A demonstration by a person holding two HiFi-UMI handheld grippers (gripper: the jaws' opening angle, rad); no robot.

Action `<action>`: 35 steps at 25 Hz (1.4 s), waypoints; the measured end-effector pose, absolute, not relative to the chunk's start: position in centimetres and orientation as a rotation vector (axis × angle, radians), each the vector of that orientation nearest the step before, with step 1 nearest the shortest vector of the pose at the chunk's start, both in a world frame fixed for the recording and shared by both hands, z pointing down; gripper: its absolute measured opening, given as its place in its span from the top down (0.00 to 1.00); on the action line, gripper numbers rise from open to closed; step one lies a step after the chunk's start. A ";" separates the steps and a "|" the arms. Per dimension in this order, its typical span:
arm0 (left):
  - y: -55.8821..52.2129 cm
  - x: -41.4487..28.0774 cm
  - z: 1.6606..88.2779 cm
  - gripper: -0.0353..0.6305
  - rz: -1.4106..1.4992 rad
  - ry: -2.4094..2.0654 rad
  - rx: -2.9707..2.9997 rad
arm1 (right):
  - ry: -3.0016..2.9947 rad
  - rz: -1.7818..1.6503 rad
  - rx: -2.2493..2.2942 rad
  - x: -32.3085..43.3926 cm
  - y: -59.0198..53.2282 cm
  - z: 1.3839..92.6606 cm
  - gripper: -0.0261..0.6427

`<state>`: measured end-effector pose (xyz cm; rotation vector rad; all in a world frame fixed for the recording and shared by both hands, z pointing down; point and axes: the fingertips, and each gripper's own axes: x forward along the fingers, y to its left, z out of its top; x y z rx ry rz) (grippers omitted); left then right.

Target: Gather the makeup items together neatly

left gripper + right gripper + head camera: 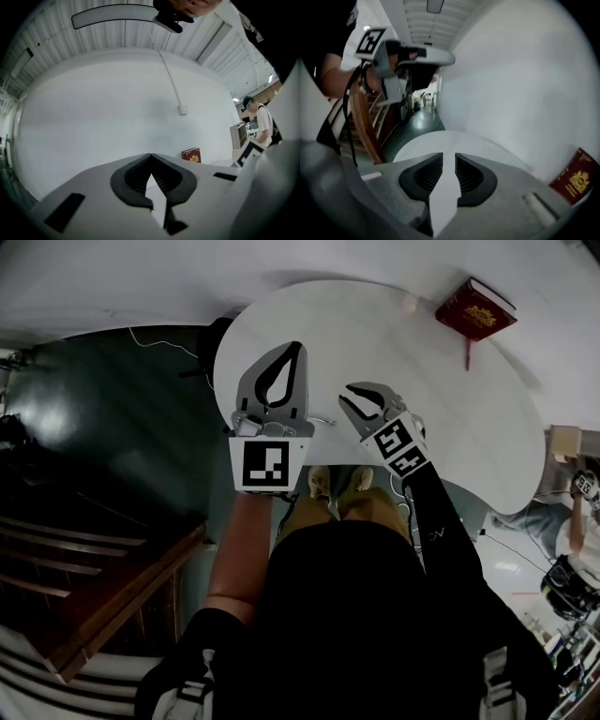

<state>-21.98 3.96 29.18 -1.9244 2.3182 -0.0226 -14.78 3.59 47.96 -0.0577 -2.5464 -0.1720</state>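
Both grippers hover over the near edge of a white curved table (450,418). My left gripper (298,346) is shut, its tips meeting with nothing between them; its own view shows the closed jaws (150,156). To its right, my right gripper (356,393) stands open by a narrow gap, which is empty in its own view (449,157). A small pale round object (410,303) lies at the table's far edge; what it is cannot be told. No other makeup item shows in any view.
A red book (475,310) with gold print lies at the far right of the table, also seen as the book (191,155) and the book (576,180). Wooden steps (112,587) stand at the left on a dark floor. A person (577,512) stands at the right.
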 end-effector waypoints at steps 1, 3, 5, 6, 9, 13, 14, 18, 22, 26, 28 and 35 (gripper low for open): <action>4.1 -22.1 29.4 0.94 -0.015 2.328 -1.926 | -2.496 -0.180 -0.109 -14.8 4.5 49.8 0.86; 4.5 -22.5 29.8 0.94 0.016 2.348 -1.949 | -2.422 -0.170 -0.202 -15.0 6.3 52.9 0.85; 5.0 -22.9 30.1 0.94 0.043 2.369 -1.972 | -2.357 -0.154 -0.272 -15.3 7.5 55.3 0.85; 5.2 -23.3 30.3 0.94 0.043 2.383 -1.971 | -2.324 -0.158 -0.298 -15.3 7.9 56.4 0.84; 6.1 -24.5 31.2 0.94 -0.030 2.434 -1.952 | -2.219 -0.187 -0.359 -15.3 8.5 59.5 0.84; 7.2 -25.7 31.5 0.94 -0.059 2.467 -1.940 | -2.115 -0.169 -0.396 -15.3 9.3 63.0 0.84; 7.4 -26.0 31.5 0.94 -0.056 2.474 -1.935 | -2.087 -0.187 -0.399 -15.2 9.3 63.8 0.84; 8.2 -26.8 31.5 0.94 -0.063 2.501 -1.910 | -1.985 -0.272 -0.424 -14.4 9.6 65.6 0.89; 8.4 -26.8 31.4 0.94 -0.074 2.498 -1.913 | -2.026 -0.266 -0.391 -15.1 9.7 64.4 0.91; 7.9 -26.3 31.1 0.94 -0.104 2.450 -1.938 | -2.357 0.024 -0.143 -17.9 7.2 57.3 0.91; 7.3 -25.8 30.8 0.94 -0.075 2.421 -1.959 | -2.515 0.149 -0.013 -18.4 5.3 52.9 0.91; 5.0 -24.3 29.4 0.94 -0.015 2.350 -2.007 | -2.868 0.190 0.270 -15.5 1.5 40.4 0.91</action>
